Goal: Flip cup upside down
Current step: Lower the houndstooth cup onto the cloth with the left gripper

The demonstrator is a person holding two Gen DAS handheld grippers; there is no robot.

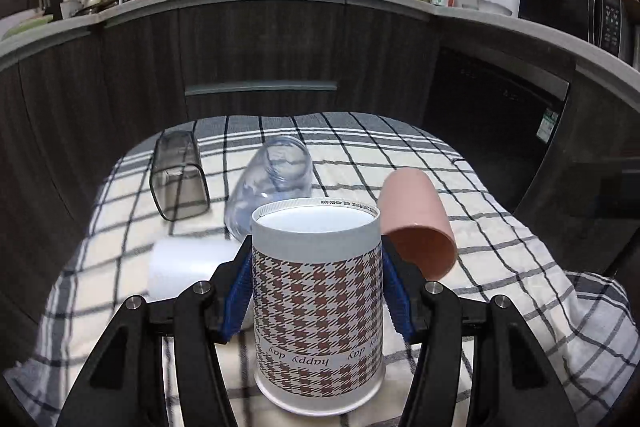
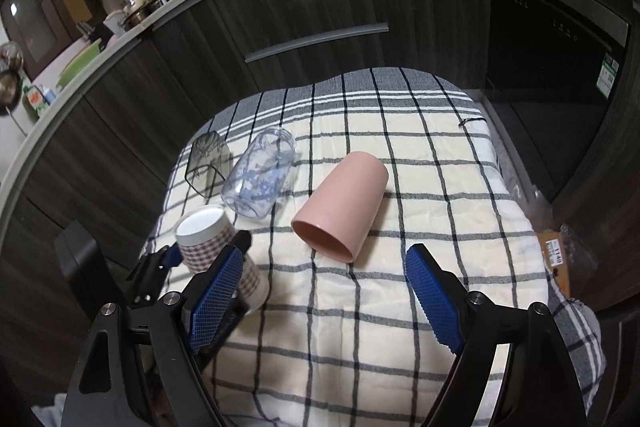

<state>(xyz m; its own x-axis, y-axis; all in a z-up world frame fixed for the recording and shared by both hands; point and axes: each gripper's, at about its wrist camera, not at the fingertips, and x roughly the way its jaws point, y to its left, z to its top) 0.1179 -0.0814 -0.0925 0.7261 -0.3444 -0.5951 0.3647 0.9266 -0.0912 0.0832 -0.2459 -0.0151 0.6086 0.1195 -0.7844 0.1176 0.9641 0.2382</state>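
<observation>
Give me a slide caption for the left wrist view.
Left gripper clamps an inverted houndstooth paper cup above the checked cloth.

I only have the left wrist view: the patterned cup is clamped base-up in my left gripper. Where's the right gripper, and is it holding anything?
Observer: The right gripper is open and empty, over the cloth.
Operator: What is it facing?
Observer: The pink cup, which lies on its side with its mouth toward that gripper.
Operator: Is my cup square to the cloth?
Observer: No. In the right wrist view the patterned cup is tilted in the left gripper. I cannot tell whether its rim touches the cloth.
</observation>
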